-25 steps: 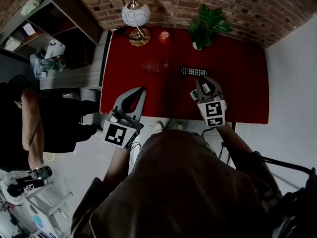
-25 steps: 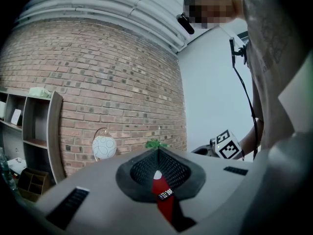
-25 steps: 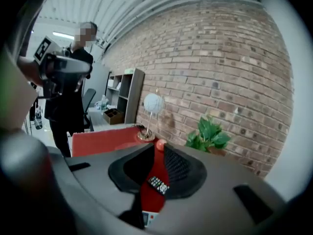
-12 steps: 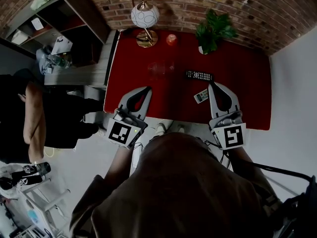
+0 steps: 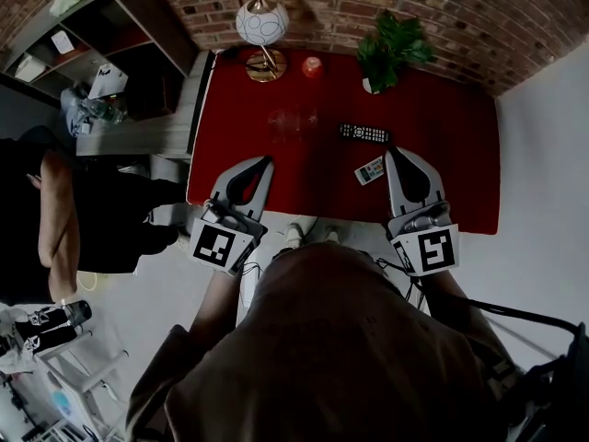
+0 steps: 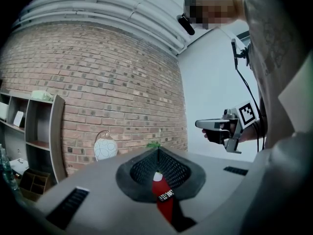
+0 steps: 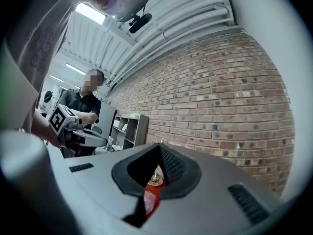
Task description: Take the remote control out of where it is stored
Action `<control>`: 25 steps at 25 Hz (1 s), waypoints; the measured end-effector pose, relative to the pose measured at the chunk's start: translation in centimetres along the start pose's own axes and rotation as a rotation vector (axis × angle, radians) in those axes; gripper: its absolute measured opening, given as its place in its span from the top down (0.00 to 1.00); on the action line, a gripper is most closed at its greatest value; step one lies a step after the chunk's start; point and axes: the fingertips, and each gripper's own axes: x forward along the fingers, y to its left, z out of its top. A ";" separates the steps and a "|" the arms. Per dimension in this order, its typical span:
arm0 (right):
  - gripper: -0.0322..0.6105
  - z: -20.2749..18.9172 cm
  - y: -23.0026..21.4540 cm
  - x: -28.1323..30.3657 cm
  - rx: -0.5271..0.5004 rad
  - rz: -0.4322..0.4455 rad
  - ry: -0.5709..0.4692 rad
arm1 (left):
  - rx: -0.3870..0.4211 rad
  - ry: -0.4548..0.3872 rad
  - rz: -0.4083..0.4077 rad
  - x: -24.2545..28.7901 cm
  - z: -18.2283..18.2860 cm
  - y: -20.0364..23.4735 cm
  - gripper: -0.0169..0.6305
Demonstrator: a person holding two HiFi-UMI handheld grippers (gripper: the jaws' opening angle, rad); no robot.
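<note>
1. Lying flat on the red table (image 5: 442,155), the white remote (image 5: 369,170) sits out in the open, just left of the right gripper's tip in the head view, with nothing gripping it.
2. A black remote (image 5: 363,133) lies farther back on the same table, near the white one but not touching it.
3. The right gripper (image 5: 391,151) is held level above the near edge of the table. Its own view shows the jaws closed tip to tip with nothing between them.
4. The left gripper (image 5: 265,162) is also held level over the near edge, well apart from both remotes. Its jaws meet at the tip and are empty. The black remote and a strip of red table show through the gap below the tip.
5. At the back of the table, by the brick wall, stand a lamp (image 5: 261,22) with a round white shade, a small red thing (image 5: 313,65) and a green plant (image 5: 391,49).
6. A shelf unit (image 5: 110,26) stands to the left of the table.
7. Another person (image 5: 55,219) stands on that side, well clear of the table.
</note>
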 end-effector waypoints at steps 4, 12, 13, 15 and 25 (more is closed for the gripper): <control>0.93 0.6 0.0 0.2 -0.023 0.003 -0.006 | 0.000 0.006 0.000 -0.3 -0.1 0.0 0.96; 0.93 0.5 0.7 0.1 -0.023 0.021 -0.001 | 0.008 0.008 0.004 -0.6 0.0 0.0 0.96; 0.93 0.4 0.8 0.1 -0.023 0.023 0.000 | 0.008 0.008 0.006 -0.6 0.0 0.0 0.96; 0.93 0.2 0.8 0.0 -0.021 0.023 0.001 | 0.009 0.008 0.008 -0.6 0.0 0.0 0.96; 0.93 -0.3 0.9 -0.5 -0.014 0.018 0.020 | 0.008 0.012 0.004 -0.8 -0.1 -0.2 0.96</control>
